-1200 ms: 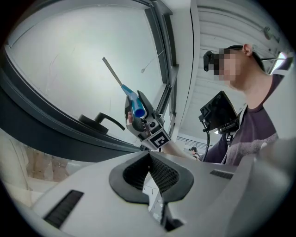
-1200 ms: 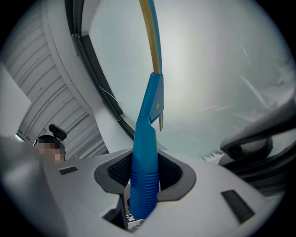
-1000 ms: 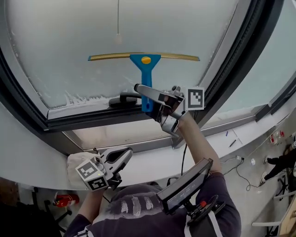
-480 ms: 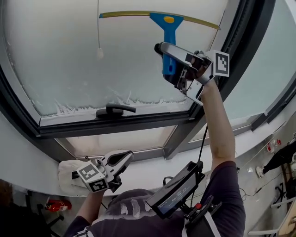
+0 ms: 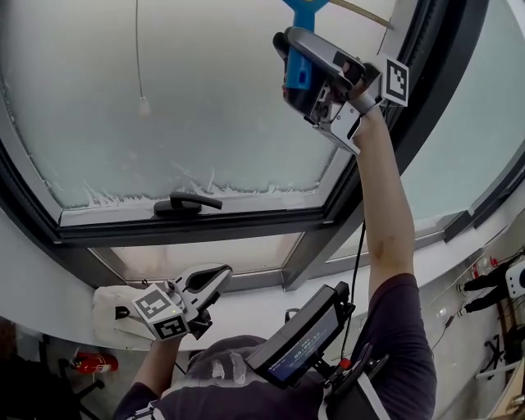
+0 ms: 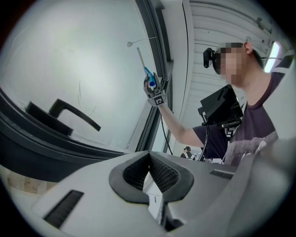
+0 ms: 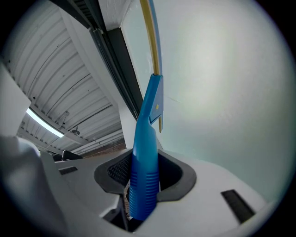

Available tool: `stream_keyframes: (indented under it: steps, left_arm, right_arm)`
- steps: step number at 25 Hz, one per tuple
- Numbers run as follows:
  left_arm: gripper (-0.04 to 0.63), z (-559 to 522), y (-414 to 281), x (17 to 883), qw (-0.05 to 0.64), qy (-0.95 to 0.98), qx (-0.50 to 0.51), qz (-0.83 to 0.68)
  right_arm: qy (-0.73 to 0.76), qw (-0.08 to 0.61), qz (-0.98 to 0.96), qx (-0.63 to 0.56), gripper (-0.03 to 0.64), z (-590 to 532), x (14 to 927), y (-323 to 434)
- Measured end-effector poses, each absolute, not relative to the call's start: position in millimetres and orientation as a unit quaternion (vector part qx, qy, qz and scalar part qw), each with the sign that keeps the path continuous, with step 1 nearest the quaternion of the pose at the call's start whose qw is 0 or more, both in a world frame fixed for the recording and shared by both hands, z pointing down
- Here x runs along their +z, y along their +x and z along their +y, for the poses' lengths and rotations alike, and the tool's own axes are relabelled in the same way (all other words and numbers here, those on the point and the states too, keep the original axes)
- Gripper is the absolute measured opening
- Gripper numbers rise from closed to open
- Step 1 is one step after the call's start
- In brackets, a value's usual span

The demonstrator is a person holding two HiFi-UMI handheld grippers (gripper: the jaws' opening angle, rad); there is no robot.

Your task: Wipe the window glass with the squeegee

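Observation:
The squeegee has a blue handle (image 5: pixel 299 51) and a yellow-edged blade (image 5: pixel 361 11) that runs off the top of the head view. My right gripper (image 5: pixel 305 80) is shut on the handle, arm stretched high against the frosted window glass (image 5: pixel 205 107). In the right gripper view the ribbed handle (image 7: pixel 144 166) stands between the pads of the right gripper (image 7: pixel 143 180), and the blade (image 7: pixel 151 37) lies on the glass. My left gripper (image 5: pixel 215 279) hangs low by the sill, shut, with nothing in it. The left gripper (image 6: pixel 149 172) view shows the far squeegee (image 6: pixel 149 83).
A black window handle (image 5: pixel 184 203) sits on the lower sash, with white foam residue along the glass just above it. A pull cord (image 5: pixel 141 102) hangs at the left. A dark frame post (image 5: pixel 426 74) runs just right of the squeegee. A pale cloth (image 5: pixel 111 308) lies on the sill.
My right gripper has carried the squeegee up the glass, from just above the window handle to the top of the pane. The left gripper has stayed by the sill.

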State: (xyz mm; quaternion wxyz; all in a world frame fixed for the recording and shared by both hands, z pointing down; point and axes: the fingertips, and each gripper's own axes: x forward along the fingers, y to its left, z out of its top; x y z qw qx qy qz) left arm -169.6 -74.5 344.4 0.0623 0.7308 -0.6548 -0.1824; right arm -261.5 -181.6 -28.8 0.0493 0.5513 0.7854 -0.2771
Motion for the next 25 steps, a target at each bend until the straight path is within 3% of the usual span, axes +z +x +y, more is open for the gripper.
stream_keyframes:
  steps: [5, 15, 25]
  left_arm:
    - [0.006, -83, -172, 339, 0.060, 0.726, -0.174, -0.663]
    - [0.006, -104, -165, 286, -0.014, 0.744, -0.129, -0.656]
    - [0.006, -111, -156, 298, 0.003, 0.746, -0.129, -0.653]
  right_arm:
    - [0.562, 0.048, 0.781, -0.268, 0.130, -184, -33, -260]
    - [0.562, 0.040, 0.790, -0.242, 0.130, -182, -53, -260]
    - [0.565, 0.064, 0.775, -0.275, 0.132, -190, -48, -263]
